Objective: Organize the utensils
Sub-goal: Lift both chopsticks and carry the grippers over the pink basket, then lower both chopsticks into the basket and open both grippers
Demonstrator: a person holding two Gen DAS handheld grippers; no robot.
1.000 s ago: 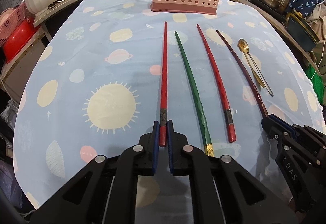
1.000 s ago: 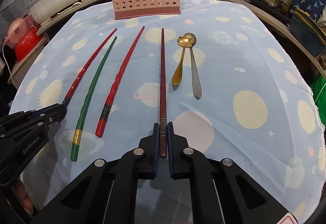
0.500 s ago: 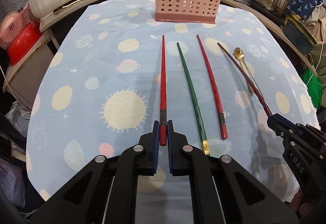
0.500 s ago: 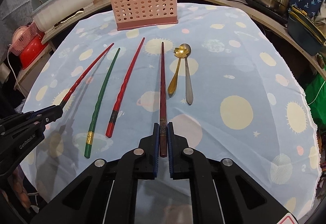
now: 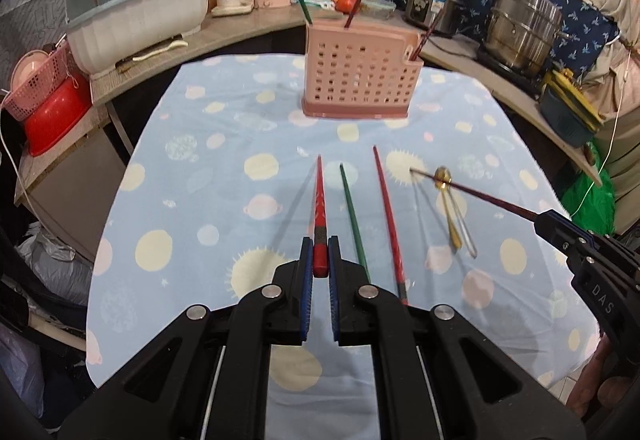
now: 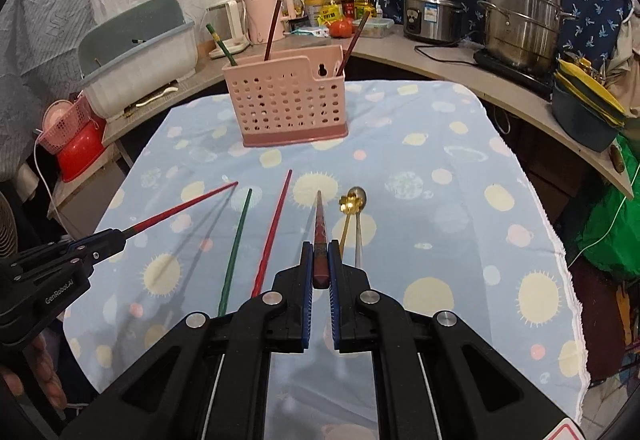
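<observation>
The pink perforated holder (image 6: 289,101) is seen standing at the far end of the blue planet-print tablecloth (image 6: 432,176), and three chopsticks are already stood upright in it, so the sorting is judged to be partly done. Two more are in hand: a bright red chopstick (image 5: 320,208) is clamped by its thick end between the pads of the left gripper (image 5: 320,266) and is raised off the cloth, its shadow being cast to the left, while a dark maroon chopstick (image 6: 321,228) is pinched in the same way by the right gripper (image 6: 321,266) and pointed toward the holder. Still lying flat on the cloth, between the two held sticks, are a green chopstick (image 6: 236,240) and a second red chopstick (image 6: 274,228), roughly parallel and apart. Just to the right of the maroon one, a gold flower-bowled spoon (image 6: 347,216) and a silver spoon (image 6: 358,220) are found side by side, bowls touching or nearly so. Four pieces on the cloth and the two carried ones are therefore left to be placed.
</observation>
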